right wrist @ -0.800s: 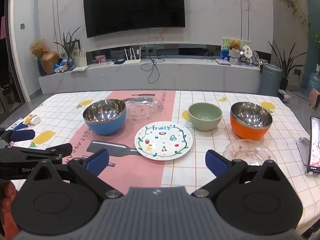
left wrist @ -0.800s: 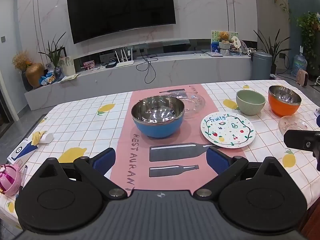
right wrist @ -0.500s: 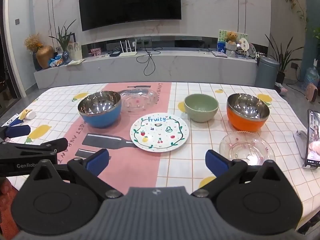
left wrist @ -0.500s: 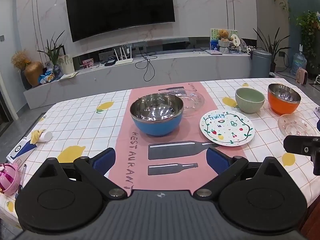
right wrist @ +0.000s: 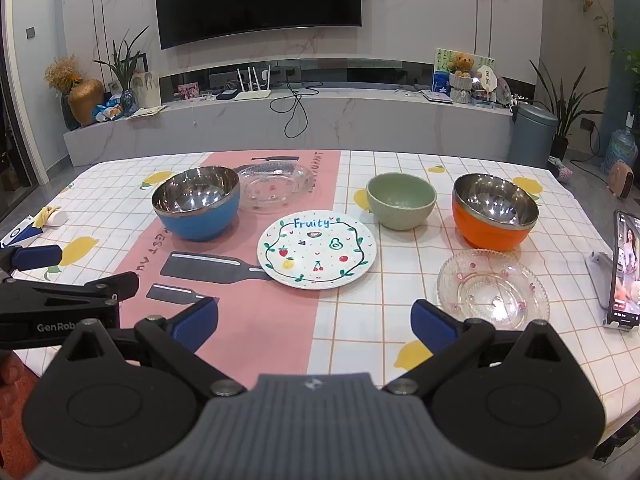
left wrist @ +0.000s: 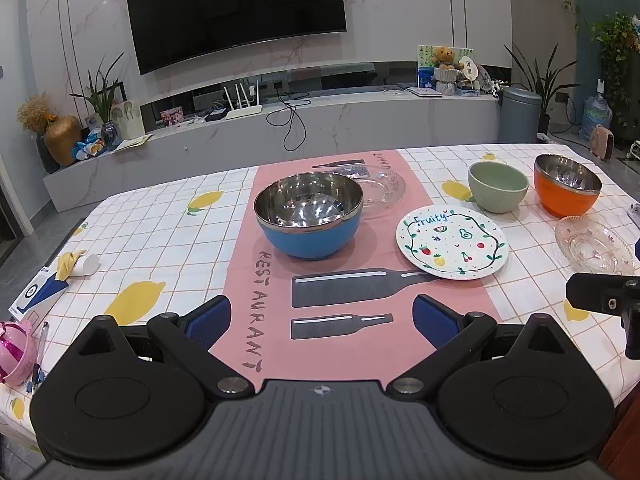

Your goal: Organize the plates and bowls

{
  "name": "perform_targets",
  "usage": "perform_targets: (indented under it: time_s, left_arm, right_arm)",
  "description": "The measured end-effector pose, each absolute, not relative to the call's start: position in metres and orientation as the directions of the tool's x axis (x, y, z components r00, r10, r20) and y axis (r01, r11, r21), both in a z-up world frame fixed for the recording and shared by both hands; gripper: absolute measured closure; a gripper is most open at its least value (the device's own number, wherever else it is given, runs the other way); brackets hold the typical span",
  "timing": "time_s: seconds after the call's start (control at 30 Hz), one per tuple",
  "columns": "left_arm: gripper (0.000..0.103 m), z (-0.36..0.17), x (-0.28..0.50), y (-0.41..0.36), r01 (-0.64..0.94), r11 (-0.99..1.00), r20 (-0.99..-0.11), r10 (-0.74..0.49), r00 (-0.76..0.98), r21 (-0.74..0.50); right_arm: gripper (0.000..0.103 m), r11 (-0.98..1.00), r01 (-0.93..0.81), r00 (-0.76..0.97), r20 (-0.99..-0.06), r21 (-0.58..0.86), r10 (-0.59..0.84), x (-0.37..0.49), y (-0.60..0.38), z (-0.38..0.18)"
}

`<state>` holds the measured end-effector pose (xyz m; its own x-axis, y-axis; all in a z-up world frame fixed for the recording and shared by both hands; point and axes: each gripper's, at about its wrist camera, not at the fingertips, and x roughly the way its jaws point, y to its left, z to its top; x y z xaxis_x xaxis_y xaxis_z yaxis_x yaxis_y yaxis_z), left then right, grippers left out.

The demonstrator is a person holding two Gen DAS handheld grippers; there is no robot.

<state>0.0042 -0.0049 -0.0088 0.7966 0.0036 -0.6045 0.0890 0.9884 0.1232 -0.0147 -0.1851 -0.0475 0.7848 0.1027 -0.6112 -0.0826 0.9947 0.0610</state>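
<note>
On the tablecloth stand a blue steel-lined bowl (left wrist: 308,216) (right wrist: 197,208), a green bowl (left wrist: 498,186) (right wrist: 401,200) and an orange steel-lined bowl (left wrist: 566,184) (right wrist: 495,216). A white plate with fruit drawings (left wrist: 452,242) (right wrist: 317,249) lies in the middle. One clear glass plate (left wrist: 378,190) (right wrist: 276,186) sits behind the blue bowl, another (left wrist: 594,244) (right wrist: 492,289) in front of the orange bowl. My left gripper (left wrist: 322,320) hovers open near the front edge, short of the blue bowl. My right gripper (right wrist: 316,320) is open too, nothing between its fingers, short of the fruit plate.
A phone (right wrist: 624,268) leans on a stand at the table's right edge. At the left edge lie a blue-white box (left wrist: 38,294), a crumpled paper cup (left wrist: 78,264) and a pink toy (left wrist: 14,352). A TV console runs behind the table.
Both views have shifted slightly, the dishes sitting a little lower and nearer in the right wrist view. Both grippers stay open and no dish has moved.
</note>
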Motion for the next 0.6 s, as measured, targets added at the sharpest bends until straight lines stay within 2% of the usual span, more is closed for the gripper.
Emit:
perform_targets:
  time_s: [0.6]
  left_arm:
    - [0.000, -0.0120, 0.0043, -0.0047, 0.091, 0.987, -0.615, 0.008, 0.788, 0.129]
  right_arm:
    - [0.003, 0.995, -0.079, 0.783, -0.614, 0.061, 0.100, -0.0147, -0.1844, -0.0469]
